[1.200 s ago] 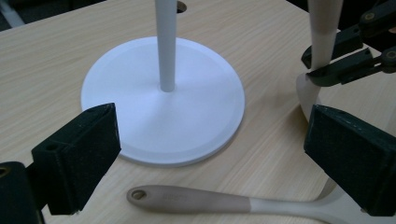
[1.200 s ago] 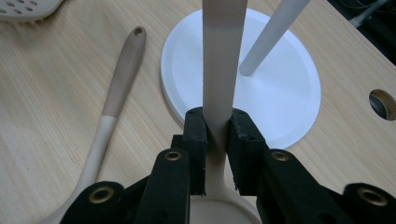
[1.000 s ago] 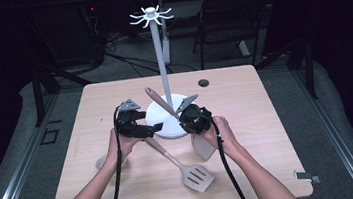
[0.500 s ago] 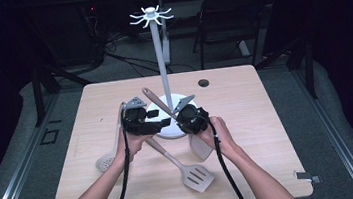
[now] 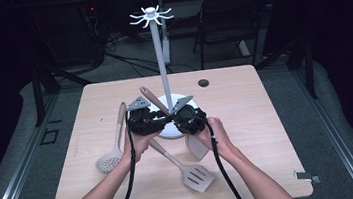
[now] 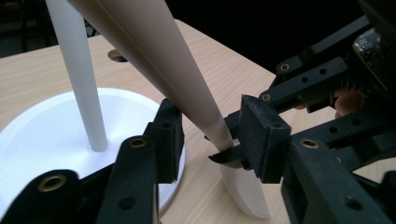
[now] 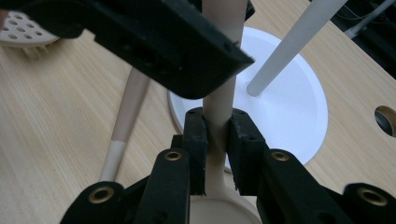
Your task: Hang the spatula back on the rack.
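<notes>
Your spoon (image 5: 157,104) is beige, with a long handle that tapers toward a pale bowl (image 5: 197,146). It slants up across the white stand's base (image 5: 170,130), bowl low by your right hand, handle tip up to the left of the pole (image 5: 160,56).

Your right tool (image 7: 215,140) is clamped on the thin neck of the handle just above the bowl, both pads pressing on it. Your left tool (image 6: 210,135) straddles the same handle a little higher; its jaws have just been closing and stand part open, with the handle between them. In the left gripper view the right-hand pad looks to be against the handle, the left-hand pad clear of it.

The two tools sit close together over the base, nearly touching. The pole rises just behind the spoon. A slotted turner (image 5: 184,166) lies on the desk (image 5: 267,119) under your hands, its handle running beneath the left tool. A perforated skimmer (image 5: 112,152) lies to your left, apart.
</notes>
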`<action>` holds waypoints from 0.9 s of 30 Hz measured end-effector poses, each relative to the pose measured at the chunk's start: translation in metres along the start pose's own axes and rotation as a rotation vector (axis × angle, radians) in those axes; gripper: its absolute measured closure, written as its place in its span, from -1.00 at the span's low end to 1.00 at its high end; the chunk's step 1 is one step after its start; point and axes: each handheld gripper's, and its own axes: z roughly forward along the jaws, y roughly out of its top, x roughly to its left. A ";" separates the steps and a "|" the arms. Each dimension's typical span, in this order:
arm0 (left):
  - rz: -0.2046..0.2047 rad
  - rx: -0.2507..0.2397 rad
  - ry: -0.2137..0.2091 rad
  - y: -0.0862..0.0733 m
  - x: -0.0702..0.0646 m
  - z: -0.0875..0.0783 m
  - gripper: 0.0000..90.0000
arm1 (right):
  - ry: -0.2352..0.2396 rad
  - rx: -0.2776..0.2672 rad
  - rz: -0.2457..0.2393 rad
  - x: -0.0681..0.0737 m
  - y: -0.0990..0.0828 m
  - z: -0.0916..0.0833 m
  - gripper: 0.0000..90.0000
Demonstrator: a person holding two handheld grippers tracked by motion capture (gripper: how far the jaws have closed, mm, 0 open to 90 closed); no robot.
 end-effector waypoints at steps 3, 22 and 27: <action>-0.007 -0.016 -0.004 -0.001 0.001 0.000 0.49 | -0.001 -0.010 0.007 0.000 0.000 -0.001 0.75; -0.049 -0.078 -0.102 0.007 0.002 -0.004 0.70 | 0.002 -0.096 0.030 -0.004 -0.002 -0.010 0.67; -0.024 -0.060 -0.101 0.012 0.003 -0.008 0.72 | 0.027 -0.094 0.034 -0.005 -0.003 -0.011 0.49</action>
